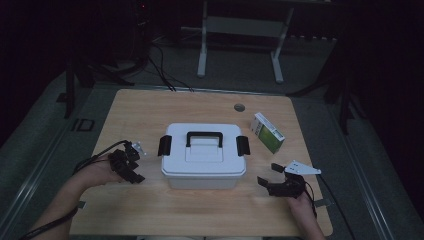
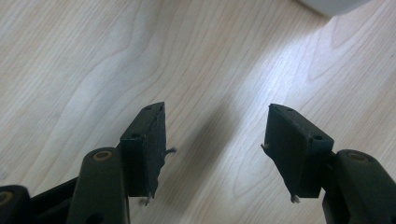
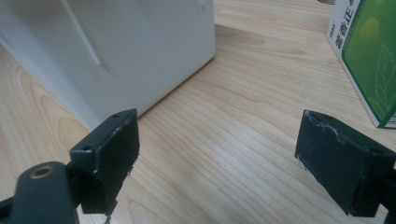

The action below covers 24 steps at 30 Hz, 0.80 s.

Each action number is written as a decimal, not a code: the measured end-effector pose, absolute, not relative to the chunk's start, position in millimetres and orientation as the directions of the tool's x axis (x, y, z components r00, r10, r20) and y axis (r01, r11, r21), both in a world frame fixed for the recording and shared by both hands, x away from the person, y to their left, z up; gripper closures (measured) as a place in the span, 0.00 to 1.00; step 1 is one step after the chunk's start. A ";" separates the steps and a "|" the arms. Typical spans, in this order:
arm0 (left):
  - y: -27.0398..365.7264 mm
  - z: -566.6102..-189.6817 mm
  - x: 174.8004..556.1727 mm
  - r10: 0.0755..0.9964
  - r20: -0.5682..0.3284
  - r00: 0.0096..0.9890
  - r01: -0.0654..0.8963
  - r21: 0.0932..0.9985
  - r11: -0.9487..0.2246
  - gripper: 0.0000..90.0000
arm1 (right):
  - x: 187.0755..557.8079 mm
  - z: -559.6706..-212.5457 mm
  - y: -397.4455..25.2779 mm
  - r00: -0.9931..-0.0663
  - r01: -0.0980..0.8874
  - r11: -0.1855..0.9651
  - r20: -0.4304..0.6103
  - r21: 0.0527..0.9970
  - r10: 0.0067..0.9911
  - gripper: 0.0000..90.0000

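A white plastic storage box (image 1: 202, 160) with a black handle and black side latches stands shut in the middle of the wooden table (image 1: 150, 110). To its right rear lies a green and white carton (image 1: 267, 132). My left gripper (image 1: 136, 165) rests on the table left of the box, open, with bare wood between its jaws (image 2: 215, 144). My right gripper (image 1: 270, 174) sits right of the box, open and holding nothing (image 3: 217, 154). Its camera sees the box's wall (image 3: 140, 46) at left and the carton (image 3: 369, 56) at right.
A round cable hole (image 1: 239, 107) lies near the table's far edge. Beyond the table stands a white metal frame (image 1: 240, 40) on a dark floor, with cables (image 1: 160, 65) running to the table's back edge.
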<state>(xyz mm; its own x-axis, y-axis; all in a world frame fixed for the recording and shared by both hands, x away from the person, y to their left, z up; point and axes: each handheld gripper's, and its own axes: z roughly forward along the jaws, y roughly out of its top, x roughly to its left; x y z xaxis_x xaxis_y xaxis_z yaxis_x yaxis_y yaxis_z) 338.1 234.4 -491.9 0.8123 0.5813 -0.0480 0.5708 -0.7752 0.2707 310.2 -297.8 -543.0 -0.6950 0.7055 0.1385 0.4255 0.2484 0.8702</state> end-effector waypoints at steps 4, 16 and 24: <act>237.2 -485.5 336.9 0.569 -0.067 0.819 0.565 0.263 -0.782 0.43 | 310.4 -544.1 -298.7 -0.693 0.431 0.243 0.146 0.869 0.706 0.15; 236.0 -455.9 332.4 0.550 -0.058 0.833 0.549 0.217 -0.808 0.43 | 309.6 -545.2 -298.1 -0.694 0.439 0.252 0.148 0.862 0.705 0.15; 230.5 -419.4 327.2 0.508 -0.017 0.861 0.492 0.281 -0.824 0.44 | 310.0 -546.2 -296.7 -0.697 0.452 0.259 0.157 0.853 0.700 0.15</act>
